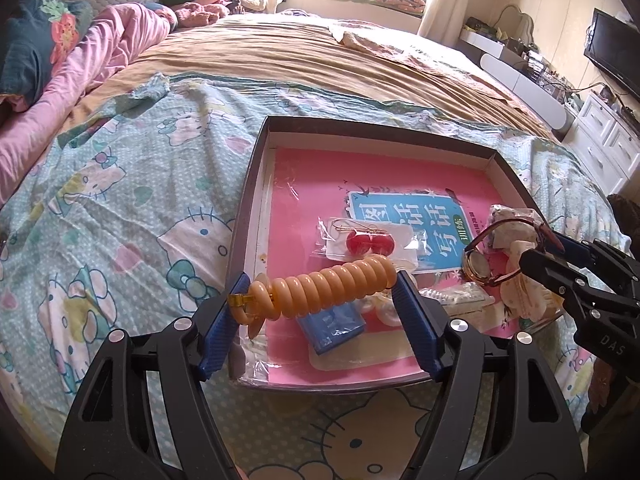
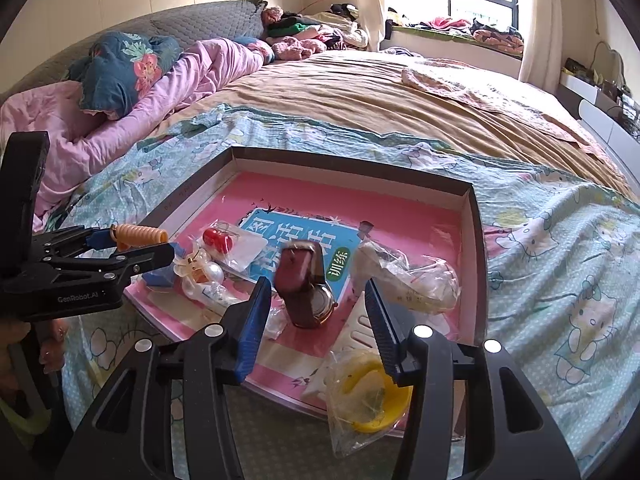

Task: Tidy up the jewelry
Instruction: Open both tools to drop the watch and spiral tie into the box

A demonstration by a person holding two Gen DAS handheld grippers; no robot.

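A shallow dark-rimmed box [image 1: 249, 200] lies on the bed with a pink book [image 1: 320, 168] as its floor. My left gripper [image 1: 320, 280] is shut on an orange ribbed hair clip [image 1: 336, 288], held crosswise between the blue pads over the box's near left corner; the right wrist view shows this left gripper [image 2: 140, 246] and clip [image 2: 146, 235] too. A watch [image 2: 308, 292] with a dark red strap stands on edge on the book. My right gripper [image 2: 317, 284] is open around it, pads apart from the strap. From the left, the right gripper [image 1: 540, 248] sits beside the watch [image 1: 480, 266].
Loose in the box: red bead earrings in a clear bag [image 1: 368, 242], a small blue box [image 1: 332, 326], a pearl clip [image 2: 200, 268], a yellow bangle in plastic [image 2: 372, 396] and a crumpled bag [image 2: 420, 280]. Cartoon-print bedding [image 1: 120, 200] surrounds it. A hand [image 2: 20, 352] holds the left gripper.
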